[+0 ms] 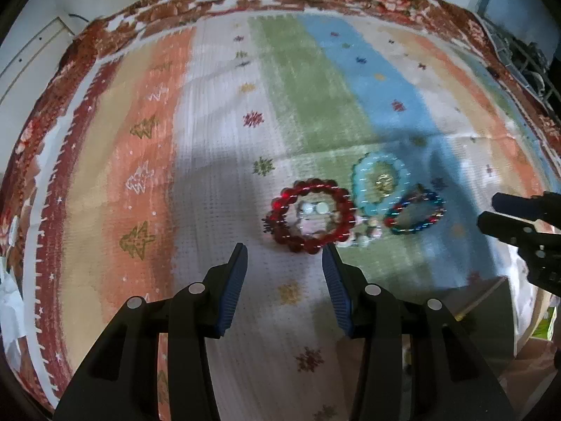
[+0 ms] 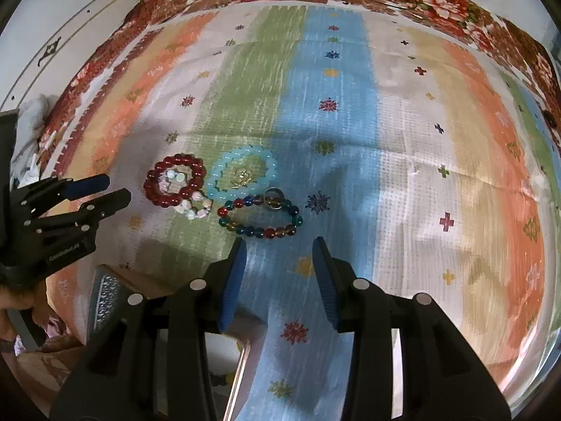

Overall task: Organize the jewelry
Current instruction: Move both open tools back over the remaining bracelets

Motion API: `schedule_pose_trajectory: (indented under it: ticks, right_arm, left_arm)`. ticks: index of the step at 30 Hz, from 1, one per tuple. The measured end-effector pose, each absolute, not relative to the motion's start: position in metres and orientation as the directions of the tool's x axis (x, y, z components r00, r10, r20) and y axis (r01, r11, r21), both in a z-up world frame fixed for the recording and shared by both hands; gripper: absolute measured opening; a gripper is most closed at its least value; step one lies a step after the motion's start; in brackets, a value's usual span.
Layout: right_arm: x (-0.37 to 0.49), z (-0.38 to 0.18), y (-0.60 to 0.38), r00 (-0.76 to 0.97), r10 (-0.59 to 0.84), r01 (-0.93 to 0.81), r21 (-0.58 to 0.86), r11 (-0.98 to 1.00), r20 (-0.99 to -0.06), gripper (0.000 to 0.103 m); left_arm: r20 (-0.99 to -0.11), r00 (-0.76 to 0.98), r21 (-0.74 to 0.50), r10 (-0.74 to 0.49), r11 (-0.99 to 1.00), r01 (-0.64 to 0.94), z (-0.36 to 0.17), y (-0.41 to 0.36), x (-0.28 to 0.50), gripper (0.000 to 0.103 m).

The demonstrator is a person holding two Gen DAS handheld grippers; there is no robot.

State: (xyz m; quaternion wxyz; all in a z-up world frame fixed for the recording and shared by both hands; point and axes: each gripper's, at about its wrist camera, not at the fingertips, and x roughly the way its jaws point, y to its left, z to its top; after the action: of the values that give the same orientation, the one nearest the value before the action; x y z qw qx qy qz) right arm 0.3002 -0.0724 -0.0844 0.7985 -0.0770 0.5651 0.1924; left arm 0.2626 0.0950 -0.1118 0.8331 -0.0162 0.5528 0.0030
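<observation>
- Striped cloth (image 2: 403, 147) in orange, white, green and blue bands with small star and cross motifs covers the whole work surface; a red floral fabric (image 2: 438, 0) borders its far edge.
- Near the middle of the cloth lies a tight cluster of beaded bracelets.
- The red bracelet (image 2: 175, 184) sits on the left of the cluster, with a few pale beads inside its ring.
- Just beside it on the right lies the light blue bracelet (image 2: 242, 173), which rings a small gold charm (image 2: 242, 177).
- The multicoloured bracelet (image 2: 259, 217) lies nearest the right gripper, touching the light blue one; a metal ring rests on its far edge.
- A pale pink-and-white bead strand (image 2: 196, 208) lies against the red bracelet's near side; it looks like another bracelet, though the left wrist view blurs it.
- The left gripper (image 1: 284, 251) hovers just short of the red bracelet, jaws apart and holding nothing.
- The right gripper (image 2: 278, 244) hovers just short of the multicoloured bracelet, jaws likewise spread and bare.
</observation>
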Motion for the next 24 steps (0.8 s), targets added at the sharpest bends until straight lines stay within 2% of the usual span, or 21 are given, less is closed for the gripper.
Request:
schedule_pose_trajectory:
  ticks: [16, 24]
  right_arm:
    - [0.334, -0.109, -0.046, 0.252, 0.180, -0.402, 0.066, 0.913, -0.951, 0.045]
    - [0.348, -0.119, -0.036, 0.229, 0.183, -0.405, 0.077, 0.911, -0.956, 0.045]
  left_arm:
    - [-0.940, 0.340, -0.018, -0.014, 1.000, -0.008, -0.135, 0.100, 0.284, 0.046]
    - [-0.942, 0.332, -0.059, -0.041, 0.997, -0.043, -0.143, 0.109, 0.295, 0.049]
